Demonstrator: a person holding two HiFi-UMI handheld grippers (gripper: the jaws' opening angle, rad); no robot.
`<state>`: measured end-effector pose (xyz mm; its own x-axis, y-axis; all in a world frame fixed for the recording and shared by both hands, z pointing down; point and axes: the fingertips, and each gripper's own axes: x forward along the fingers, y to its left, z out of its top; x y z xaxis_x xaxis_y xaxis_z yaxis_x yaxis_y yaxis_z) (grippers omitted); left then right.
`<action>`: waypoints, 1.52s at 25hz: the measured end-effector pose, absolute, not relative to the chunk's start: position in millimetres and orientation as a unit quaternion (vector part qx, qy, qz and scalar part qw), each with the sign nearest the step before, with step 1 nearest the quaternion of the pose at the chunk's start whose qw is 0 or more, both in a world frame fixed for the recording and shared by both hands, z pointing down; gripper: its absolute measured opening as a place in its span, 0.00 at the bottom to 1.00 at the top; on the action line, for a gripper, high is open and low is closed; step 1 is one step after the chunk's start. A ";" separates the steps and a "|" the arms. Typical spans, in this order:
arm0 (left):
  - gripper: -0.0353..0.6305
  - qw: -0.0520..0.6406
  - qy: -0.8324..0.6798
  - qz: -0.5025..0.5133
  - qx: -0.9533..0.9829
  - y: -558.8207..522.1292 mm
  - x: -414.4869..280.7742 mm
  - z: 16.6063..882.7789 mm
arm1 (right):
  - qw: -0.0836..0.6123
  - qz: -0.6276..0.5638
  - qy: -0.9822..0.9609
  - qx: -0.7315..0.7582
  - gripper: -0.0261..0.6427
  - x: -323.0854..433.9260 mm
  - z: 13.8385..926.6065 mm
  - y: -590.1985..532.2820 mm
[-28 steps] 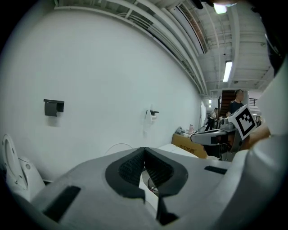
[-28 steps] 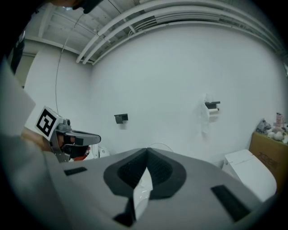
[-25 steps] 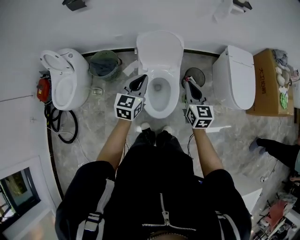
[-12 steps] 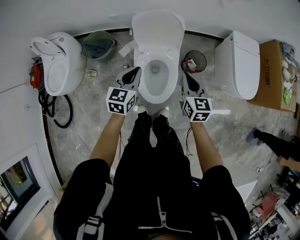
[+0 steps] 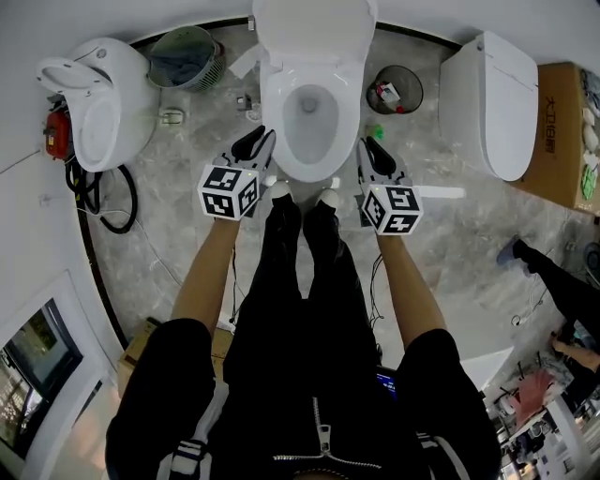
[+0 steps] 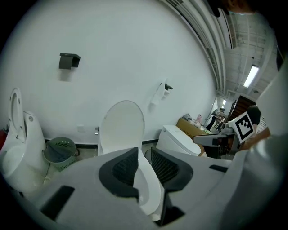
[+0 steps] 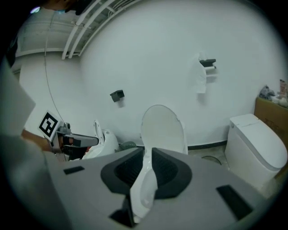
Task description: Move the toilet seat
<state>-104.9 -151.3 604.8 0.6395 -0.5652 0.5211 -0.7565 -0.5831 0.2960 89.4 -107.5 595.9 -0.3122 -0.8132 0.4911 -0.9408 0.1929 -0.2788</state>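
A white toilet stands in the middle against the wall, its lid (image 5: 314, 28) raised and its seat ring (image 5: 275, 117) lying on the bowl. My left gripper (image 5: 260, 142) hovers beside the bowl's front left, apart from the rim. My right gripper (image 5: 371, 150) hovers beside the front right, also apart. Both pairs of jaws are opening, a narrow gap between the pads and nothing in it. In the left gripper view the left gripper (image 6: 144, 164) points at the upright lid (image 6: 121, 128). In the right gripper view the bowl rim shows beyond the right gripper (image 7: 146, 168).
A second toilet (image 5: 94, 112) with its lid up stands at the left, by black hoses (image 5: 105, 202). A green basket (image 5: 183, 56) and a black bin (image 5: 394, 91) flank the middle toilet. A closed toilet (image 5: 492, 98) and a cardboard box (image 5: 562, 141) are at the right. The person's shoes (image 5: 302, 195) touch the bowl's front.
The person has stepped up to the toilet, so the bowl now sits higher in the head view. Both grippers have slid back from beside the bowl's middle to its front corners.
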 end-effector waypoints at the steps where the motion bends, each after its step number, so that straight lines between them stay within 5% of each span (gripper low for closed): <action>1: 0.21 0.261 -0.381 0.193 0.866 -149.9 -105.8 616.0 | 0.121 0.279 -0.762 0.572 0.13 89.3 606.8 -105.6; 10: 0.38 0.343 -0.401 0.209 0.823 -145.6 -118.3 715.3 | 0.156 0.357 -0.741 0.546 0.27 86.6 705.7 -94.1; 20: 0.40 0.480 -0.423 0.214 0.738 -127.0 -150.0 847.7 | 0.186 0.467 -0.681 0.532 0.34 92.3 835.6 -68.6; 38: 0.48 0.597 -0.414 0.215 0.653 -116.3 -160.6 1029.6 | 0.154 0.591 -0.550 0.570 0.42 120.5 1023.8 -64.4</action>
<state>-160.6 -116.3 1029.6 0.5637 -0.2839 0.7757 -0.7979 0.0556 0.6002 120.5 -64.4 1023.8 -0.3020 -0.4450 0.8430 -0.8091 -0.3479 -0.4735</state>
